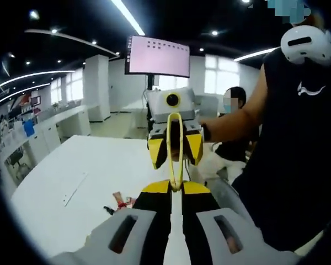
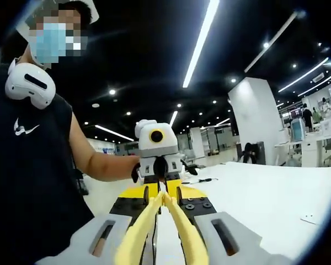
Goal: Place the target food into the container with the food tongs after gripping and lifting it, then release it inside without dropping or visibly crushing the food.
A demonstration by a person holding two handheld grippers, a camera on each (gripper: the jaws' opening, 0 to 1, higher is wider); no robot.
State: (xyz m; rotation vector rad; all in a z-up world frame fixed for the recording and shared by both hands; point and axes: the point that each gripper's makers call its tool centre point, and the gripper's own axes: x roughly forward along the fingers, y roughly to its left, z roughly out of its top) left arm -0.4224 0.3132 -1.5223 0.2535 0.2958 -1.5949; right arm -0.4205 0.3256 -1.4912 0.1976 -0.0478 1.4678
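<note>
The food itself I cannot pick out; a small reddish scrap [image 1: 119, 201] on the bench [image 1: 71, 176] may be it, likely light and soft, best pinched gently across its middle. The yellow food tongs [image 2: 164, 221] hang above the bench, gripped at the joined end by the left tongs [image 1: 175, 232], while the right tongs [image 2: 165, 243] clasp the splayed arms.

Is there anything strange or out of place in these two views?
Nothing looks spilled or broken. Slightly odd: the yellow tongs lie along both the left gripper and the right gripper, which face each other above the white table. A small red-and-black item lies loose on that table.
</note>
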